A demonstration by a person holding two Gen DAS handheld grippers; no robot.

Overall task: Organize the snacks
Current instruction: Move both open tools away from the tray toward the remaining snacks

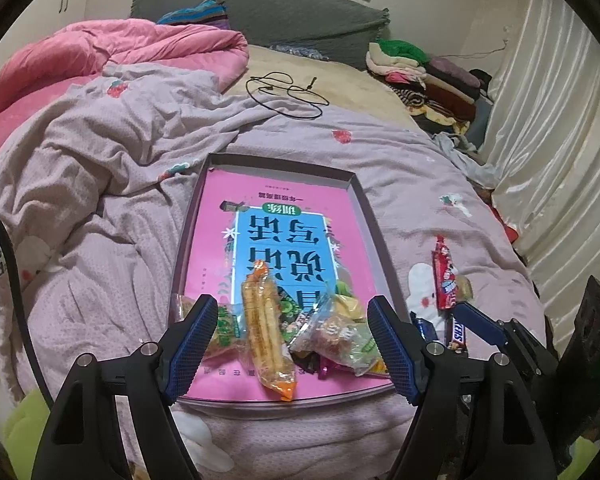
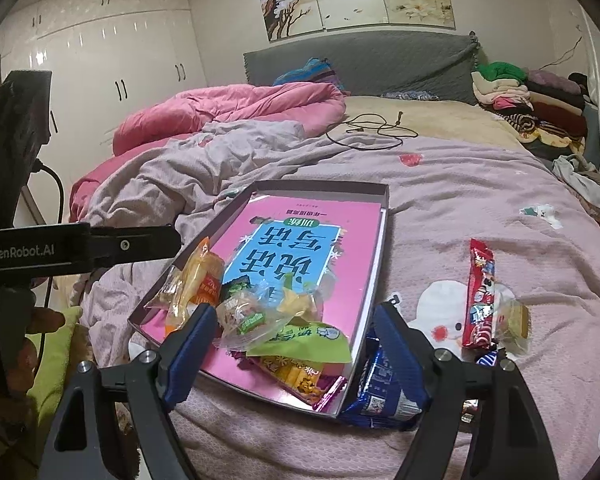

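The left gripper [image 1: 290,344] is hovering over the near end of a shallow box [image 1: 366,220] lying on a lilac bedspread [image 1: 112,264], its blue-padded fingers [image 1: 194,334] standing well apart and gripping nothing. Just ahead of those fingers, a long orange cracker packet [image 1: 266,332] is lying in the box on a pink book [image 1: 216,240], with a clear-wrapped candy packet [image 1: 340,340] resting beside it toward the right finger. Farther right, outside the box wall, a Snickers bar [image 1: 458,334] and a red snack stick [image 1: 444,276] are lying on the bedspread.

The right gripper [image 2: 296,354] is also hanging open and empty over the box's near corner. Between its fingers a green snack pouch [image 2: 300,340] is sitting on the pile in the box. A blue cookie packet [image 2: 380,396] is lying against the outside of the box, partly behind the right finger. Beyond that finger, well apart, the red snack stick [image 2: 480,296] is lying beside a small clear-wrapped cake [image 2: 514,320].
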